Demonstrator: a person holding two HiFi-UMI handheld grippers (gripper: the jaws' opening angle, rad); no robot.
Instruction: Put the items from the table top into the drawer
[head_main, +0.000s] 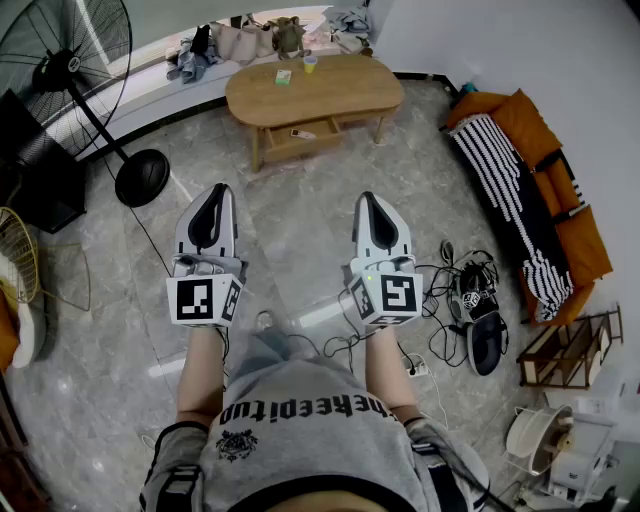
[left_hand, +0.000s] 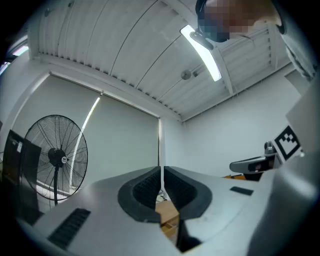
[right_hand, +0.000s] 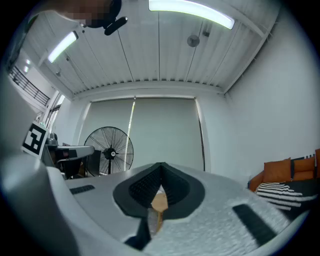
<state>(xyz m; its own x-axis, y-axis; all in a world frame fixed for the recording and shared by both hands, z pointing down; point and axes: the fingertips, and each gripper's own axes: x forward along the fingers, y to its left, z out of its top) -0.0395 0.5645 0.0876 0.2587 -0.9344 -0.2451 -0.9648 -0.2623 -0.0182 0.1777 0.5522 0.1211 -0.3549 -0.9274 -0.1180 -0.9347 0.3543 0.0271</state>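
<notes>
I hold both grippers out level over the grey floor (head_main: 300, 235), side by side and well short of the wooden desk (head_main: 345, 95).

The jaws of my left gripper (head_main: 215, 195) are pressed together with nothing between them. In the left gripper view (left_hand: 161, 172) only a hairline slit shows between the ribbed pads.

The jaws of my right gripper (head_main: 368, 200) are pressed together at the tips too, and they hold nothing. In the right gripper view (right_hand: 160, 167) a sliver of the desk shows through the small gap below the tips.

Two things still stand on the desk top near its far edge, a yellow cup (head_main: 311, 64) and, just beside it toward the left, a green-and-white box (head_main: 284, 76). Under the near edge the drawer (head_main: 285, 142) stands pulled out, with a small flat item (head_main: 302, 133) lying in it; what it is I cannot tell.

A standing fan (head_main: 65, 55) is off to the left. An orange sofa (head_main: 565, 215) with a striped blanket (head_main: 505, 170) is on the right.
</notes>
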